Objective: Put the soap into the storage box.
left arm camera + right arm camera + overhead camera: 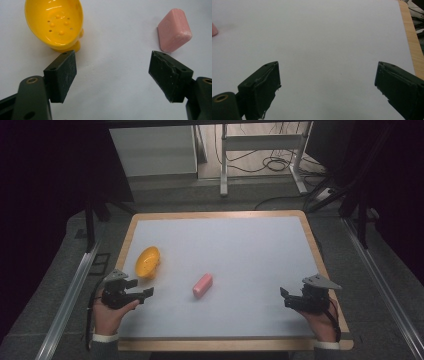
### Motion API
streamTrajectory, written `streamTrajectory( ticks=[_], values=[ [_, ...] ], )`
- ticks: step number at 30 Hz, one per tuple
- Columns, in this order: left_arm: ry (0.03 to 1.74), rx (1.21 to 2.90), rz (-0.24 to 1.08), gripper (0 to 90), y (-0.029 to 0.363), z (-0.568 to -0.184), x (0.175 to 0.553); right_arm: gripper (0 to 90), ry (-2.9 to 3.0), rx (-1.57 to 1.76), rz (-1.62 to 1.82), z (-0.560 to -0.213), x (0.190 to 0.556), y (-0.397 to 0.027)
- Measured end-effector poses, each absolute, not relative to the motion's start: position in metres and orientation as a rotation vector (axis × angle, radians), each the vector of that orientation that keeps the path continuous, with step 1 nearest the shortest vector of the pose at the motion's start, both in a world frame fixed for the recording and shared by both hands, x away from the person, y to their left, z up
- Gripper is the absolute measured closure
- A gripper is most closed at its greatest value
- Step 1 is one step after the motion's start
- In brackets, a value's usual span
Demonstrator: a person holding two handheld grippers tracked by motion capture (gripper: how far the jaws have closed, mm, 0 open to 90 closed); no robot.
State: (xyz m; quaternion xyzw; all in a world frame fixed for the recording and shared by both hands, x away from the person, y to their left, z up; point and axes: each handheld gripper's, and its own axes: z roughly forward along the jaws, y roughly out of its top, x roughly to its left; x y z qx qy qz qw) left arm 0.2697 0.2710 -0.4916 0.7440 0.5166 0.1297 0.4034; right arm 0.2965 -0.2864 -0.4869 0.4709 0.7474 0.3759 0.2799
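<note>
Soap (202, 285) lay mid-frame on the tabletop (240, 250), yellow dish (148, 261) to its left; my left gripper (142, 294) and right gripper (286, 297) held their fingers released, grasping nothing.

A lab: dark curtains (45, 195), loose floor cables (272, 164) and a metal-framed bench (260, 142) surround the test table (225, 215)

Dim surroundings, evenly lit, slightly soft.

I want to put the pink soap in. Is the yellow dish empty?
Empty. The yellow dish holds nothing over its bumps and holes; the pink soap lies apart on the table.
</note>
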Motion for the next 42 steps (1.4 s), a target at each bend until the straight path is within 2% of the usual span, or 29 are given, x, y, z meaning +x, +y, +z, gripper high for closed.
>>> streamTrajectory(
  ticks=[19, 42],
  values=[
    [1.296, 1.898, 0.335, 23.7, 0.271, -0.476, 0.264, 6.6, 1.98, 1.289, 1.035, -0.486, 0.294, -0.298],
    [1.233, 1.996, 0.344, 23.7, 0.24, -0.439, 0.277, 6.6, 1.97, 1.296, 1.024, -0.487, 0.294, -0.305]
  ],
)
